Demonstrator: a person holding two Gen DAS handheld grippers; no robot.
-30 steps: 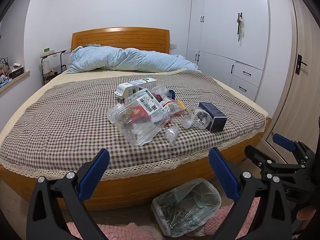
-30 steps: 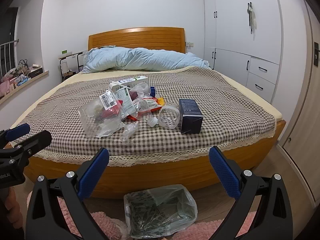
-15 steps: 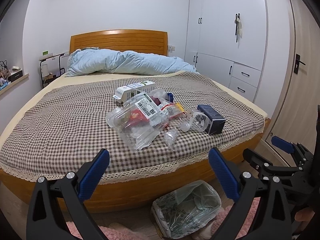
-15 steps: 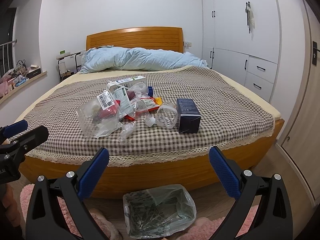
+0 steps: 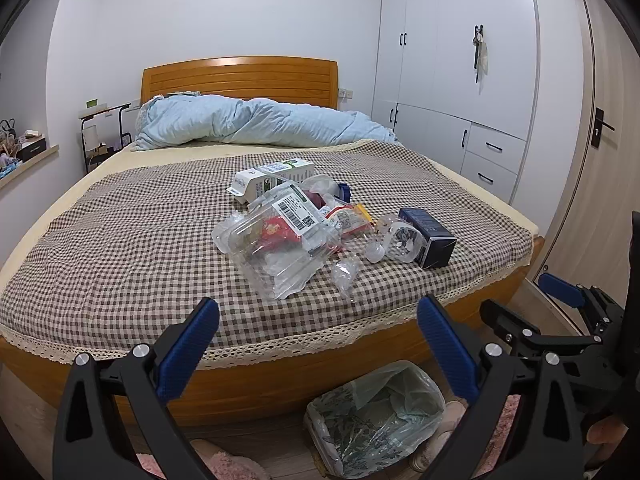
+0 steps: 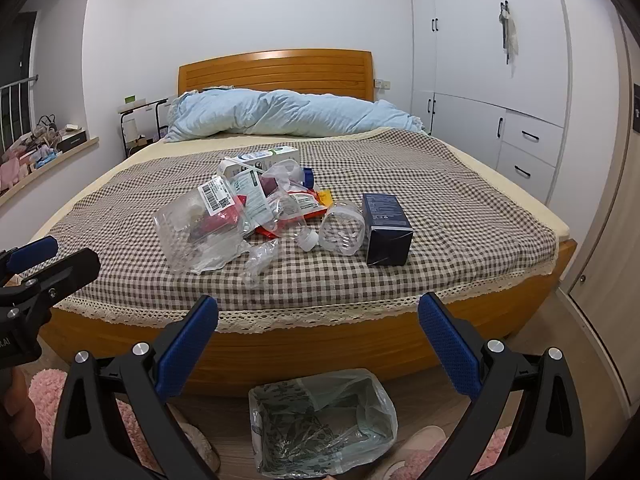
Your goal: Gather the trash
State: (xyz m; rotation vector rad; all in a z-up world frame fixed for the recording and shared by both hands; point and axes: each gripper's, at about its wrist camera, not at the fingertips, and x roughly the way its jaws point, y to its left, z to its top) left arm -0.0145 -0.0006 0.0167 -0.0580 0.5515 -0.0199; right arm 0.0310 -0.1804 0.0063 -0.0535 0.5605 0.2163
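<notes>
Left wrist view: both grippers, left gripper (image 5: 318,326) and right gripper (image 6: 318,326), gape wide and empty, poised above the plastic-lined floral bin (image 6: 320,424), facing clear plastic packaging litter (image 5: 276,248) on the checked bedspread (image 5: 120,248).

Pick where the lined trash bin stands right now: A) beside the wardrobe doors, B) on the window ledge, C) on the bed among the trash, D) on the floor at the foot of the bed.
D: the trash bin with its plastic liner stands on the floor just below the bed frame, while the trash pile lies on the checked cover above.
</notes>
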